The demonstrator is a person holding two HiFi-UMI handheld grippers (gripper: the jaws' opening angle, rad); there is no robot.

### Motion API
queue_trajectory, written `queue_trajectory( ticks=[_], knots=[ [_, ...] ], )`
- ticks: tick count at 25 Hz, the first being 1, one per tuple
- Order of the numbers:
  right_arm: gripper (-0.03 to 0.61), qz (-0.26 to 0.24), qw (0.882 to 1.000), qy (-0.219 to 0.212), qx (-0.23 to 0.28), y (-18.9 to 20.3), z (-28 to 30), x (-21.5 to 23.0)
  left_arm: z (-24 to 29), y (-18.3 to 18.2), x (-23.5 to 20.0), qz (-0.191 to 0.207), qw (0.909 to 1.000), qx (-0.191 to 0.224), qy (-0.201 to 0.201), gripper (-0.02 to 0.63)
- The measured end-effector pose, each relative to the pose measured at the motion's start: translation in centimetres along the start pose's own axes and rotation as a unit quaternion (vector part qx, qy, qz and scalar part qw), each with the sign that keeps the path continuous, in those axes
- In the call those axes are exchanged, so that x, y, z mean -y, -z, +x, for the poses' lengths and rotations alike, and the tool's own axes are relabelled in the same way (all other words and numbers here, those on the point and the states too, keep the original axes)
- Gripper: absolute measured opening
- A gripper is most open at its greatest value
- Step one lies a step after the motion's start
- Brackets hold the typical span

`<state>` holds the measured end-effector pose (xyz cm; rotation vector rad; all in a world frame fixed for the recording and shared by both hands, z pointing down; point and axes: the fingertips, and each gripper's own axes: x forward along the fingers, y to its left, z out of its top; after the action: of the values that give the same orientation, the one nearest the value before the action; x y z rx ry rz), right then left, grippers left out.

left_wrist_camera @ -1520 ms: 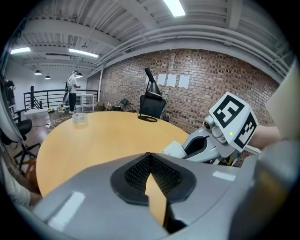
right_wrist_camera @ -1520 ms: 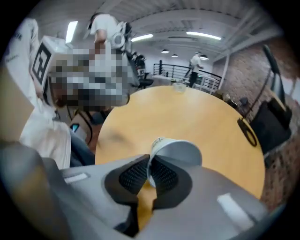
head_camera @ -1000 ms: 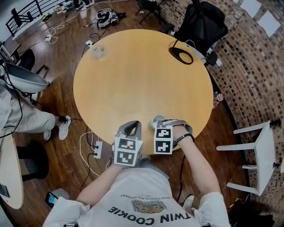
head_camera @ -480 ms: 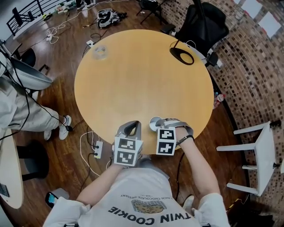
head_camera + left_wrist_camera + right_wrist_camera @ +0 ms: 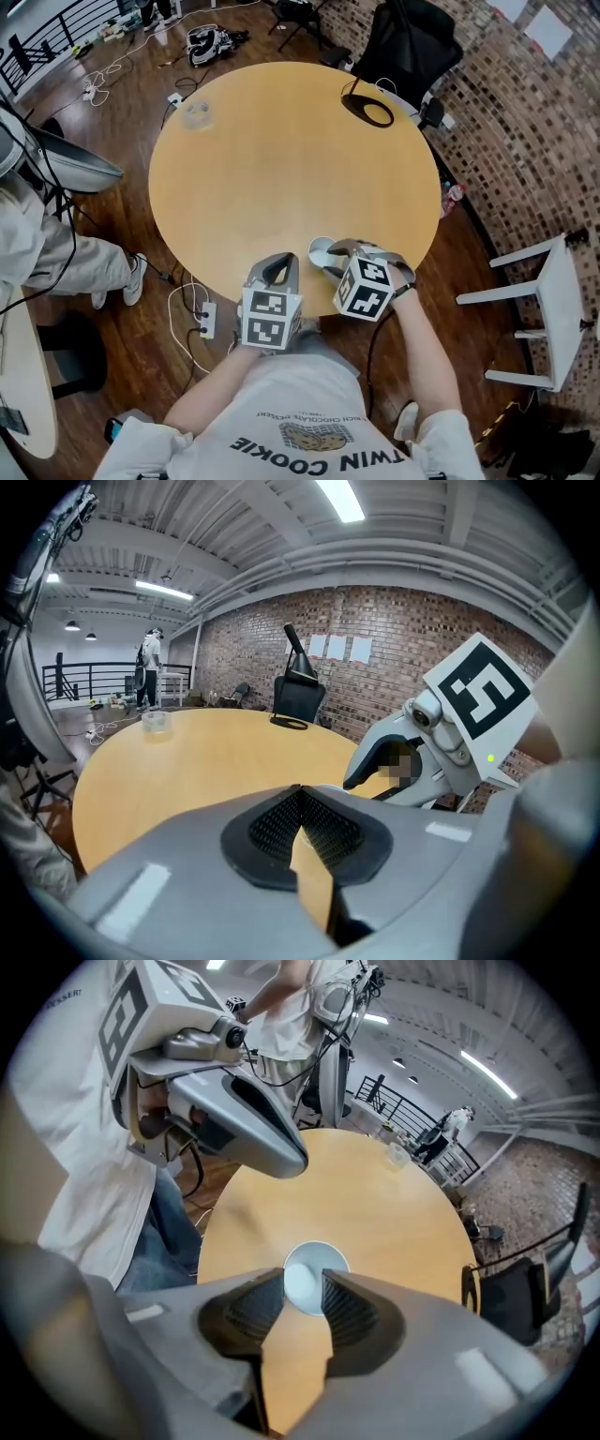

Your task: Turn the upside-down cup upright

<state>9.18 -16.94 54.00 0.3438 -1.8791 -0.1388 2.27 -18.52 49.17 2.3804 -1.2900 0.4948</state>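
While the cup (image 5: 320, 250) sat upright, mouth up, near the table (image 5: 281, 150) edge closest to the person, the right hand-held gripper (image 5: 336, 257) hung just over it, jaws freshly opened, apart, not pinching it; the left hand-held gripper (image 5: 273, 271) had jaws together, nothing between

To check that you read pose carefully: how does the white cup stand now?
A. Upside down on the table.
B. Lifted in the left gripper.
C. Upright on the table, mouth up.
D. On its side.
C: the right gripper view looks down into the open mouth of the cup, which stands on the table.
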Motion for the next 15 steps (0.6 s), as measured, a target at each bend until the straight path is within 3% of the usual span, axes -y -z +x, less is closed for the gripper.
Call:
queue_trajectory(
  ticks=[8, 15],
  knots=[
    [0.112, 0.113, 0.99, 0.07, 0.049, -1.0, -3.4, -2.5, -2.8, 1.4, 1.7, 0.004, 0.9994, 0.001, 0.034, 0.006],
    [0.109, 0.254, 0.954, 0.093, 0.132, -2.5, -5.0, -6.2, -5.1, 3.2, 3.3, 0.014, 0.9988, -0.011, 0.047, 0.006]
  ],
)
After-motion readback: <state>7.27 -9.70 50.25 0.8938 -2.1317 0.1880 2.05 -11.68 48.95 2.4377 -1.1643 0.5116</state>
